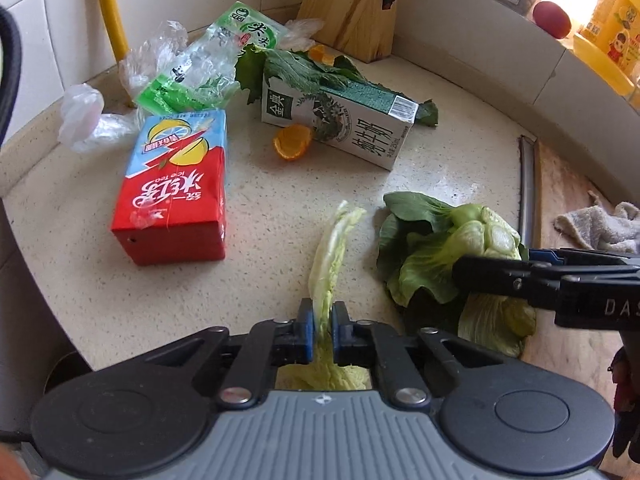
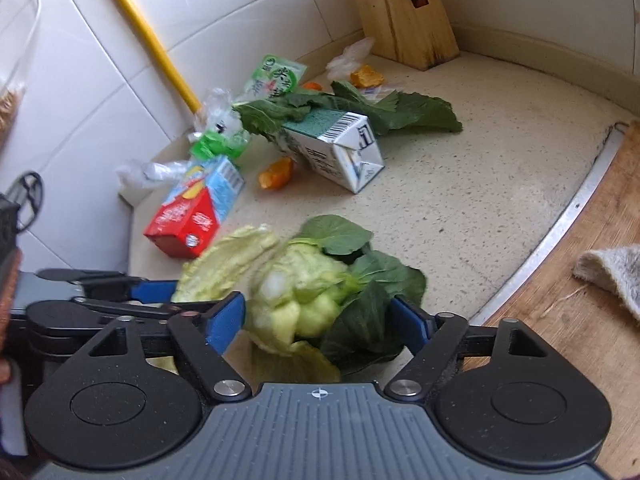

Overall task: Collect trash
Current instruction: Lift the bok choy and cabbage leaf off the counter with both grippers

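Your left gripper [image 1: 323, 322] is pinched on a limp pale cabbage leaf [image 1: 332, 256] that may tear free, while your right gripper [image 2: 320, 320] stands open around the bok choy stump [image 2: 304, 280] on the counter [image 2: 480, 184], whose loose leaves may spill.

Bare counter [image 1: 460, 168] ahead — cartons [image 1: 172, 196] crowd the left.

Daylight upper right, glare; fisheye edges curved.

"ice tea" on red carton [image 1: 172, 200]
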Available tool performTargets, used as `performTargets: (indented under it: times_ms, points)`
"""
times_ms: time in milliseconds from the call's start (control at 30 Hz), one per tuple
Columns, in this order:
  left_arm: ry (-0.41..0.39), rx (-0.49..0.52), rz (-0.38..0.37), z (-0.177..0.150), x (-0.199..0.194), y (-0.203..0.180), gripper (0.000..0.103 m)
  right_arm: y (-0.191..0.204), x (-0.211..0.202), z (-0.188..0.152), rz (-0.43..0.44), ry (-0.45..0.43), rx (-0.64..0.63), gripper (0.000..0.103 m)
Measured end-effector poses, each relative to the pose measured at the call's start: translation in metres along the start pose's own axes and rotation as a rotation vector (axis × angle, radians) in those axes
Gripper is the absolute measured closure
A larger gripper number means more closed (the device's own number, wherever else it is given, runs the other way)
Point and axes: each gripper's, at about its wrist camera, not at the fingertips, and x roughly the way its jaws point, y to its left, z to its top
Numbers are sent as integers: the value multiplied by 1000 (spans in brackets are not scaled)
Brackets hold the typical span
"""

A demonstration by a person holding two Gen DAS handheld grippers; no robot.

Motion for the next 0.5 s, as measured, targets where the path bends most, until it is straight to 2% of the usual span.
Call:
performTargets:
  times_ms: [167, 500]
  points:
    - [-29, 17, -31, -3, -16, -1, 98, -5, -3, 2, 39, -6, 50, 34]
    - [-86, 19, -71, -11, -49, 15, 98, 4, -30, -1, 66, -59, 129, 39]
